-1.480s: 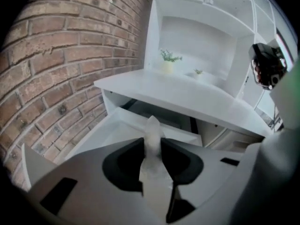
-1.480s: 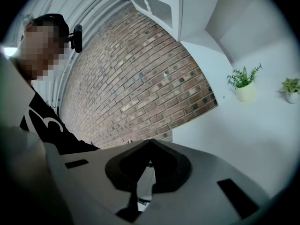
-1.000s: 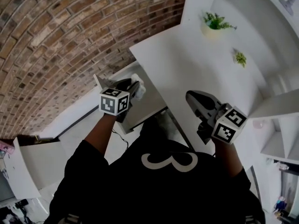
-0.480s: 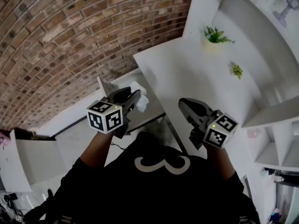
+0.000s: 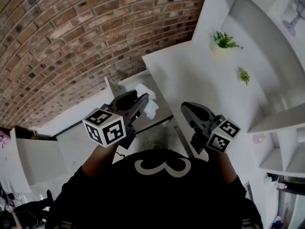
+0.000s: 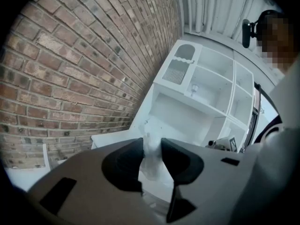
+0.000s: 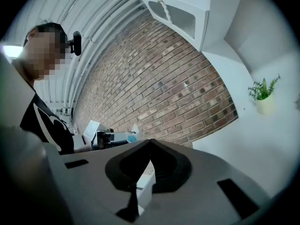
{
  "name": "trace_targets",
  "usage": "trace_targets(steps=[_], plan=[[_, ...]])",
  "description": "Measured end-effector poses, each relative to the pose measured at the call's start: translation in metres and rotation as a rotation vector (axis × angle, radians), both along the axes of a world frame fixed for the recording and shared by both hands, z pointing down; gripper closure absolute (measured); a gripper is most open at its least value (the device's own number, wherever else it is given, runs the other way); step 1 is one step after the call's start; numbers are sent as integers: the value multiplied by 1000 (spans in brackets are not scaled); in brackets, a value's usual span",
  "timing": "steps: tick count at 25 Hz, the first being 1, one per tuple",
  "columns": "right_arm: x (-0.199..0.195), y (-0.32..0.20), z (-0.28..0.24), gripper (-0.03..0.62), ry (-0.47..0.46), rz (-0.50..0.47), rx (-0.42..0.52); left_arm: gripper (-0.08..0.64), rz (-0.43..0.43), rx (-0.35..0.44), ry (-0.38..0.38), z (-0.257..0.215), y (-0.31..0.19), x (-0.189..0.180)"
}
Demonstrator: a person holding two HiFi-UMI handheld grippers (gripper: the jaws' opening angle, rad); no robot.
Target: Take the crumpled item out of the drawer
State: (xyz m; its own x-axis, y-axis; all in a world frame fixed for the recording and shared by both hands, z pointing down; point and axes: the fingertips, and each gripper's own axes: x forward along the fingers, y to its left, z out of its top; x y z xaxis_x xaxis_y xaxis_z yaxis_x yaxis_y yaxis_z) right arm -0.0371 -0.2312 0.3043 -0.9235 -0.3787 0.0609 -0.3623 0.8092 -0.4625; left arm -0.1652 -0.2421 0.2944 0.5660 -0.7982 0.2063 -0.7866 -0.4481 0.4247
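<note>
A crumpled white item (image 5: 147,101) (image 6: 151,159) hangs between the jaws of my left gripper (image 5: 143,99) (image 6: 151,144), which is shut on it above the open white drawer (image 5: 159,118). In the left gripper view the dark pads press on it from both sides. My right gripper (image 5: 187,109) (image 7: 149,146) hovers at the desk's near edge, to the right of the drawer, with its jaws closed together and nothing between them. In the right gripper view the left gripper (image 7: 110,137) shows far off with the white item (image 7: 135,129) at its tip.
A white desk (image 5: 200,80) runs along the brick wall (image 5: 71,42), with two small potted plants (image 5: 224,41) (image 5: 244,75) on it. White shelving (image 5: 281,104) stands to the right. A white cabinet (image 5: 33,159) sits at the left.
My left gripper has lifted and drawn back toward me with the white item in it. The right gripper has shifted slightly left.
</note>
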Motion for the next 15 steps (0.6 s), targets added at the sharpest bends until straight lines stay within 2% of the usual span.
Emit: trace_targets(steps=[7,15], plan=[[-35,20,-20,583,-7,-24,28,439,15,11,-16,-19,26,-22],[-53,33,-30,583,13,-38,55,438,25,41,-13,-32,41,-37]])
